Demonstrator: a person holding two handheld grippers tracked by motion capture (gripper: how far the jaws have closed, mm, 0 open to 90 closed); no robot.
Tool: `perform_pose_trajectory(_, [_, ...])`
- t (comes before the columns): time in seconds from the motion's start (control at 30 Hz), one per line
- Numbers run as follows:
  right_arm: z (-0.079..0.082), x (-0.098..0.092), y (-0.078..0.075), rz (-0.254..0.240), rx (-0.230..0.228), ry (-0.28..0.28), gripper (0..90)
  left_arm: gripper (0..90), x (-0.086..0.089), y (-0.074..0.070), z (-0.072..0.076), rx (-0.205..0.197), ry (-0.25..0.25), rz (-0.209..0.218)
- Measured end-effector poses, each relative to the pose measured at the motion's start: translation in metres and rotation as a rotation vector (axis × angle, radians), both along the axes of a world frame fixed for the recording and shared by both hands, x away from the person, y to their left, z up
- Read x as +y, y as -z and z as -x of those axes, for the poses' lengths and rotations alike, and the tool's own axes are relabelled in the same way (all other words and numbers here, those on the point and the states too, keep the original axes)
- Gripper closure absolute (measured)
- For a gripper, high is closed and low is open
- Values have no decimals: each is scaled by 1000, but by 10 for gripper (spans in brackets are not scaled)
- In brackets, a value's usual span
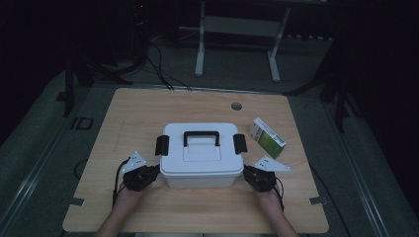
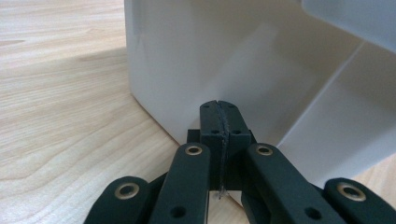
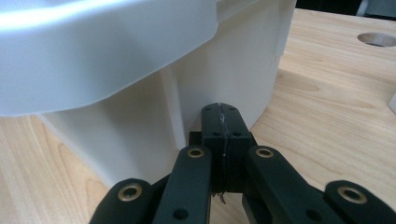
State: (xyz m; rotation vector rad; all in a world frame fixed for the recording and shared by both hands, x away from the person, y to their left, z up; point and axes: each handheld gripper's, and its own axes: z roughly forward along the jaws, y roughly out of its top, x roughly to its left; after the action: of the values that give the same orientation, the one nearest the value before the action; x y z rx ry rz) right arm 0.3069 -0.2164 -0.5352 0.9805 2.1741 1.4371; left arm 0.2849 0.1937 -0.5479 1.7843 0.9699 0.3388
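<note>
I had both grippers set against the white lidded storage box (image 1: 201,154), 1 at each near corner, so I judged the step to be a 2-sided press on the box, either to slide it or to steady it. The box sat in the middle of the wooden table (image 1: 148,106), its lid on, black handle (image 1: 201,137) lying flat and both black side latches (image 1: 161,144) down. A green and white carton (image 1: 268,138) lay just beside its far right corner, apart from it.

The left gripper (image 2: 218,108) had its jaws fully together with nothing between them, tips at or almost at the lower side wall of the box. The right gripper (image 3: 221,110) was the same: jaws together, empty, tips right up against the wall beneath the lid's rim. I could not tell whether either tip truly touched.

The next move, as I read it, called for even pressure from both sides, kept low, so the box would travel straight without twisting or tipping.
</note>
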Motion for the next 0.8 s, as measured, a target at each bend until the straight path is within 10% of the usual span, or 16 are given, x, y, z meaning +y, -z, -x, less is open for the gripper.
perform_pose_trajectory(0.6, [4,-2,0,-4,6,-4,900,893,2,0,2,-1,25,-6])
perform_pose_trajectory(0.8, [1,-3,0,-5,2,6,884,761,7,0,-1,7,22,-1])
